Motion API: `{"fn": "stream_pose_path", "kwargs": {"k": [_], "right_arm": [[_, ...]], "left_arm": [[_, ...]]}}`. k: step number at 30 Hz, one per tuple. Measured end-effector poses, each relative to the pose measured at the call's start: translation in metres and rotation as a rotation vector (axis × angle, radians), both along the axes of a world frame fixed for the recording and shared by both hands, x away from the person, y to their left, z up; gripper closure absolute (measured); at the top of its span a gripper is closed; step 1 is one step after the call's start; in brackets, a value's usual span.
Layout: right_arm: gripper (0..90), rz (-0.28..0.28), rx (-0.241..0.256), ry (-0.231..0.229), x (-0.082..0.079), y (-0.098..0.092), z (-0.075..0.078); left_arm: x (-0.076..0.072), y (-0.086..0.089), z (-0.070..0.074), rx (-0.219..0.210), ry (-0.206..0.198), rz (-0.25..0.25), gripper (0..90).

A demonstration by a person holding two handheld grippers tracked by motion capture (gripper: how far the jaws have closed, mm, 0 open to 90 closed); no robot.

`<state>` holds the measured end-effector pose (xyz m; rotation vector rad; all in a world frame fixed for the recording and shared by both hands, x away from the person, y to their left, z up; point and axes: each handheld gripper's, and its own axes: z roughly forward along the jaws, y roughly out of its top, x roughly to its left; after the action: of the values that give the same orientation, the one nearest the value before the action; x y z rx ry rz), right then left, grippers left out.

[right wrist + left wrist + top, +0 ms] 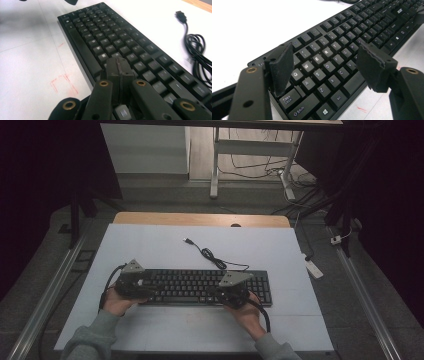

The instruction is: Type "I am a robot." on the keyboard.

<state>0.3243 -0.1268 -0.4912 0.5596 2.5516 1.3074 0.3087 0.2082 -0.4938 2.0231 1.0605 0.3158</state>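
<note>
A black keyboard (200, 287) is lying flat on the white surface (150, 245), a little toward six o'clock from the surface's middle, its long side running from nine to three o'clock. Its black cable (210, 255) is trailing off toward twelve o'clock in a loose coil, ending in a USB plug (187, 240) that is resting on the surface.

The left gripper (325, 62) is hovering over the keyboard's nine o'clock end with its fingers (282, 66) standing wide apart, holding nothing; between them the Q, W, E and A, S, D keys are showing, with Caps Lock and Shift just below.

The right gripper (120, 68) is sitting over the keyboard toward its three o'clock end, its fingers (113, 75) pressed together with nothing between them, their tips pointing down at the keys near the long space bar; whether they are touching a key cannot be told. Faint red marks (62, 83) are showing on the surface just beside the keyboard's near edge.
</note>
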Motion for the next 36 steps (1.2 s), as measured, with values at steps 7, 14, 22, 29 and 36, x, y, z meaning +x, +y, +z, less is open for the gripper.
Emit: {"fn": "stream_pose_path", "kwargs": {"k": [7,14,22,29,36], "right_arm": [[89.5,0.015,-0.011,0.004,0.003,0.017,-0.003],[89.5,0.022,-0.017,0.009,0.006,0.028,-0.005],[89.5,0.038,-0.029,0.022,0.011,0.042,-0.010],[89.4,0.047,-0.051,0.034,0.015,0.053,-0.016],[89.3,0.038,-0.078,0.043,0.019,0.060,-0.021]], "left_arm": [[0.000,0.000,0.000,0.000,0.000,-0.002,30.6],[-0.001,-0.001,-0.001,0.005,0.003,-0.007,30.5],[-0.001,-0.002,-0.001,0.012,0.001,-0.012,30.4],[-0.001,-0.003,-0.001,0.016,0.001,-0.018,30.3],[-0.001,-0.002,-0.001,0.018,0.000,-0.019,30.2]]}}
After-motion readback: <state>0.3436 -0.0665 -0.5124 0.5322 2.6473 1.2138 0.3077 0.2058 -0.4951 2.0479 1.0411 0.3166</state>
